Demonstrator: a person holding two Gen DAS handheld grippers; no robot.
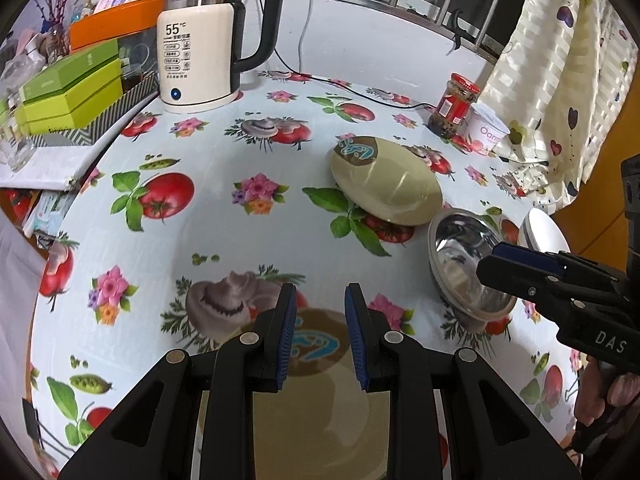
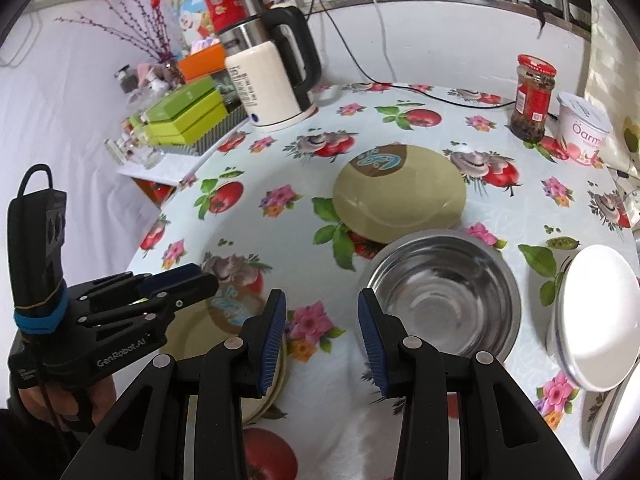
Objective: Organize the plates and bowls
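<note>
A beige plate (image 1: 386,182) with a brown and blue emblem lies on the table's far side; it also shows in the right wrist view (image 2: 400,200). A steel bowl (image 1: 464,264) sits next to it, nearer in the right wrist view (image 2: 440,292). A second beige plate (image 1: 320,392) lies under my left gripper (image 1: 321,332), which is open and empty above it. My right gripper (image 2: 322,336) is open and empty, just left of the steel bowl. A white plate (image 2: 596,316) sits at the right. The left gripper also shows in the right wrist view (image 2: 176,280).
An electric kettle (image 1: 204,40) with its cord stands at the back. A red-lidded jar (image 2: 532,96) and a yoghurt tub (image 2: 584,128) stand back right. Green boxes (image 1: 72,96) and glassware crowd the left shelf. The floral tablecloth (image 1: 224,240) covers the table.
</note>
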